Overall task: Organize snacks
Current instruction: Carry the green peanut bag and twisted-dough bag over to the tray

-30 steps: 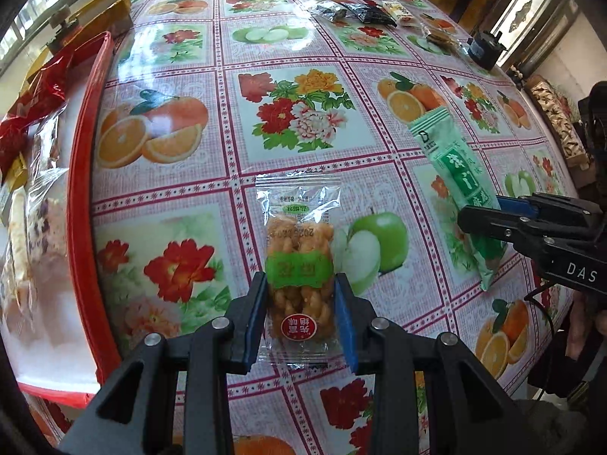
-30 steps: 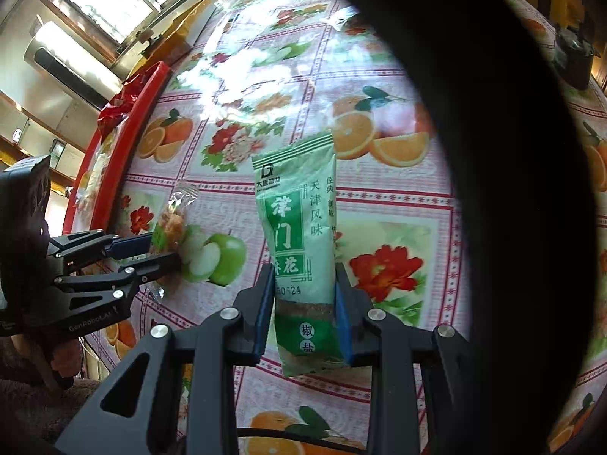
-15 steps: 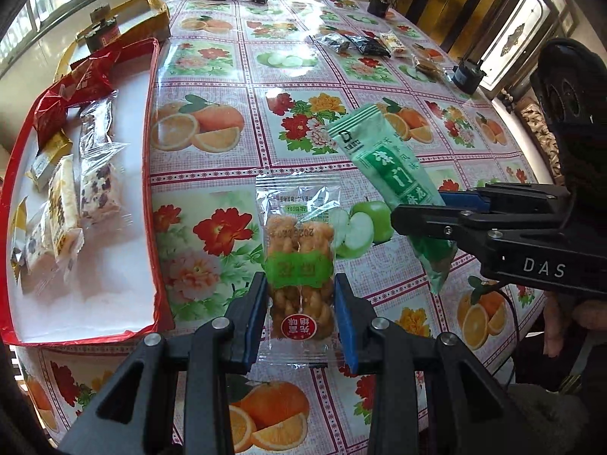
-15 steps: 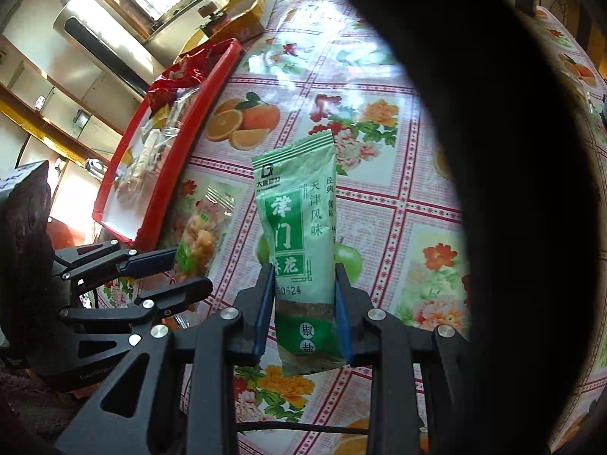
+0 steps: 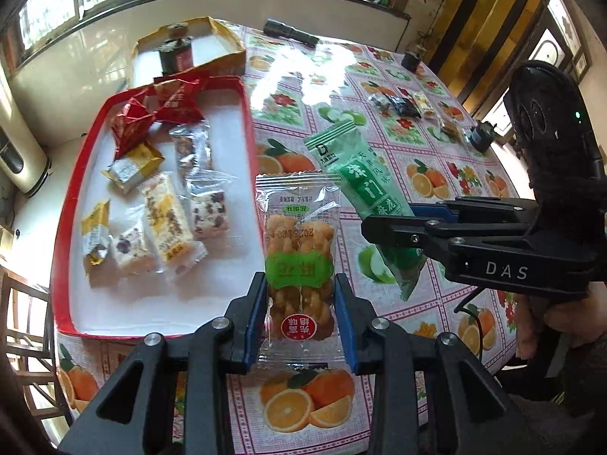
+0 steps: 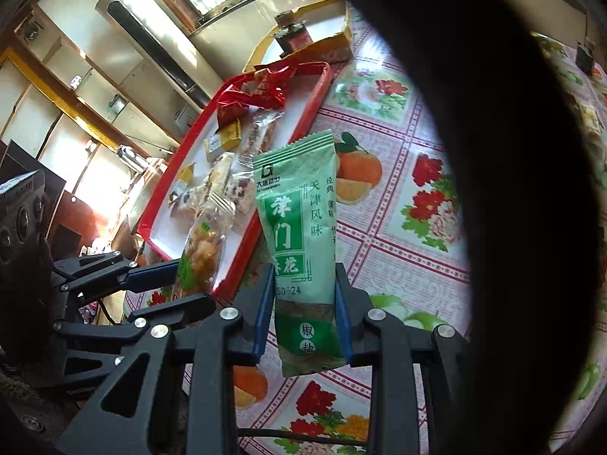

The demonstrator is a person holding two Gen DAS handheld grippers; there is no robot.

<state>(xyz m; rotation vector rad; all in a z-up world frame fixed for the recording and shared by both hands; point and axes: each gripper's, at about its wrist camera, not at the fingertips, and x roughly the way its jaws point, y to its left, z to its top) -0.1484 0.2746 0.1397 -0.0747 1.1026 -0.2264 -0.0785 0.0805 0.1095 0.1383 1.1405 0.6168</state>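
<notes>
My left gripper (image 5: 299, 303) is shut on a clear packet of fried dough twists (image 5: 299, 242) and holds it in the air above the table's near edge, just right of the red tray (image 5: 60, 227). My right gripper (image 6: 303, 303) is shut on a green snack packet (image 6: 299, 227), also lifted. In the left wrist view the green packet (image 5: 364, 189) and the right gripper (image 5: 390, 223) are to the right of the clear packet. In the right wrist view the clear packet (image 6: 201, 254) and the left gripper (image 6: 178, 284) are at lower left, over the tray's near corner (image 6: 227, 284).
The red tray holds several wrapped snacks (image 5: 167, 216) and red packets (image 5: 151, 110). A yellow-rimmed tray (image 5: 224, 38) stands behind it. More small snack packets (image 5: 402, 104), a black torch (image 5: 290, 32) and dark jars (image 5: 481, 136) lie at the table's far side. The fruit-print tablecloth (image 5: 417, 174) covers the table.
Both grippers have lifted their packets off the table and swung left towards the red tray. The whole tray has come into the left wrist view.
</notes>
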